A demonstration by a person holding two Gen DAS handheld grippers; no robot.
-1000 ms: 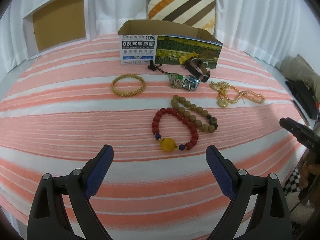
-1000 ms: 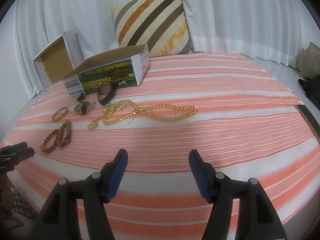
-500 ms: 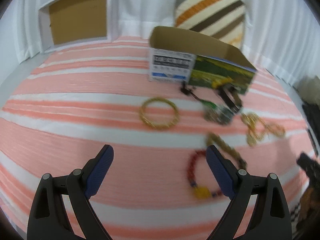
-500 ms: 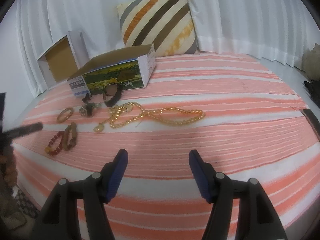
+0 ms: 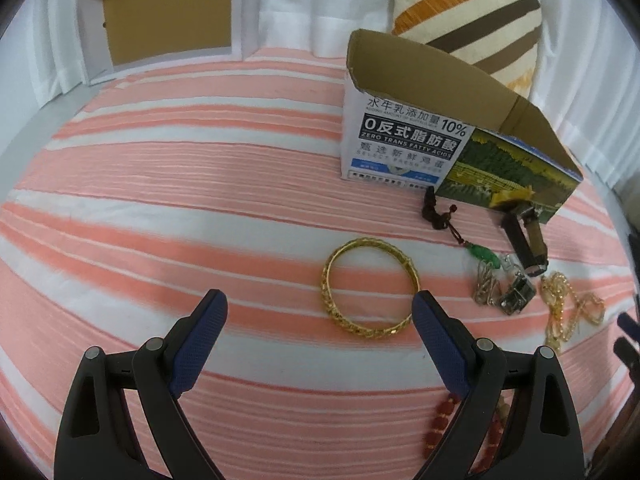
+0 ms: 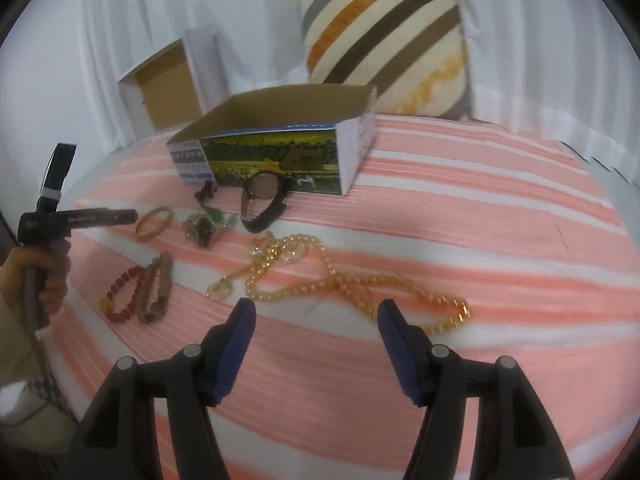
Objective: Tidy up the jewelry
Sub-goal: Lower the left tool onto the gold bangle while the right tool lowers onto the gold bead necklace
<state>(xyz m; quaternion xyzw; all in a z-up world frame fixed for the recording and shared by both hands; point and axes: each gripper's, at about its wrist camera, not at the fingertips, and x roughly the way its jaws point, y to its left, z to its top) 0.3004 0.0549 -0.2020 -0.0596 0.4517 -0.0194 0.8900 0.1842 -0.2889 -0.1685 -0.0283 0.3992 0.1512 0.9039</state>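
Note:
Jewelry lies on a pink-and-white striped bed in front of an open printed cardboard box [image 5: 404, 136] [image 6: 280, 152]. A gold bangle [image 5: 370, 286] [image 6: 154, 220] lies just ahead of my open, empty left gripper [image 5: 318, 316]. To its right are a green pendant on a dark cord [image 5: 482, 254], a brown-strap watch [image 5: 524, 240] [image 6: 264, 200] and a metal trinket [image 5: 516, 296]. A gold bead necklace [image 6: 340, 280] lies just ahead of my open, empty right gripper [image 6: 316, 316]. Red and brown bead bracelets [image 6: 140, 286] lie at the left.
A striped cushion [image 6: 388, 40] leans against white curtains behind the box. A second open white box [image 5: 164, 16] [image 6: 168, 84] stands at the back left. The left hand-held gripper body [image 6: 60, 216] shows at the bed's left edge in the right wrist view.
My left gripper has swung left and forward, from the bead bracelets to the gold bangle. My right gripper has moved closer to the gold necklace. Both stay open.

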